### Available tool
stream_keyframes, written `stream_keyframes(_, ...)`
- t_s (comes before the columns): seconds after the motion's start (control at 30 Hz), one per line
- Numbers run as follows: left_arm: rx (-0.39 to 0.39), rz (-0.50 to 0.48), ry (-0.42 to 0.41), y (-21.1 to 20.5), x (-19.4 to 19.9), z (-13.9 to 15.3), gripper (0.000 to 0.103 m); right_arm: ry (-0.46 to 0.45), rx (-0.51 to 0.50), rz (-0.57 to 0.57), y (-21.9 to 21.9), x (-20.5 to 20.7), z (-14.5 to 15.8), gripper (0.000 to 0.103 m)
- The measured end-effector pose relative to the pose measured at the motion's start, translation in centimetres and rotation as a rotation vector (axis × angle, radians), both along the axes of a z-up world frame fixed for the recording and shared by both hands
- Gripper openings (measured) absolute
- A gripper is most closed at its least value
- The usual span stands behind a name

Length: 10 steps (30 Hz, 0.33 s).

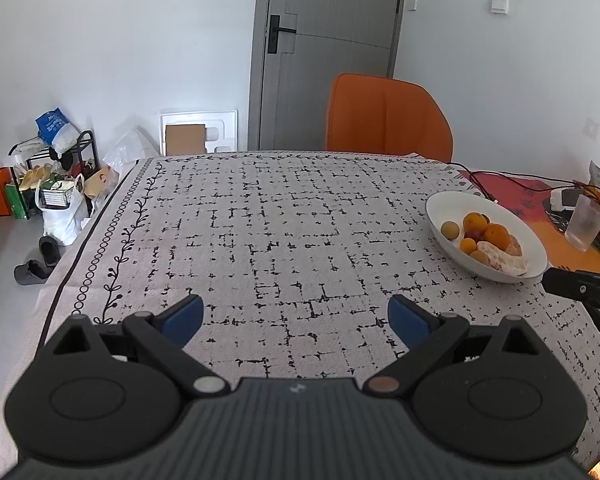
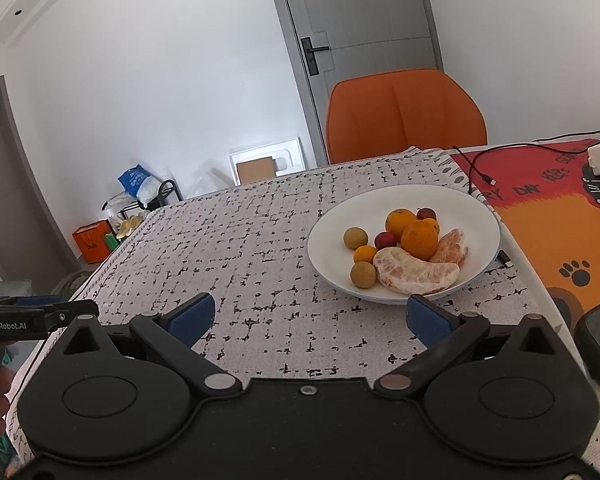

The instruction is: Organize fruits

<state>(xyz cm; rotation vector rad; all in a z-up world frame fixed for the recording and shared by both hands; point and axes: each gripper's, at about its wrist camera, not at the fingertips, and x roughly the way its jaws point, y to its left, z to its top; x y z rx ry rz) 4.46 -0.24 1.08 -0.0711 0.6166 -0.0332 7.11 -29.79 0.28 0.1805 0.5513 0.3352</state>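
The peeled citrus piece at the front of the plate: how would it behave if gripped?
The peeled citrus piece looks soft and skinless, so it would probably squash or split along its segments. Curved and lying flat on the plate, it seems unlikely to roll.

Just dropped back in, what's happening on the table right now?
A person holds both grippers above the patterned tablecloth, and both are open and empty. The left gripper faces bare cloth. The right gripper sits just short of the white bowl, which holds oranges, peeled citrus pieces, small yellow-green fruits and small red ones. Nothing is gripped.
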Motion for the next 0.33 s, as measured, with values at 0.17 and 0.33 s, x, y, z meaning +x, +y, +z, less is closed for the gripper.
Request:
stream_keyframes(0.17,0.004,0.008,0.004,0.29,-0.31,-0.11,0.098,-0.004,0.002,0.005,0.22,-0.01,-0.04,0.103)
stream_keyframes(0.33,0.001,0.017,0.008,0.65,-0.46,-0.22,0.098,-0.004,-0.008,0.013,0.60,0.01,-0.09,0.103)
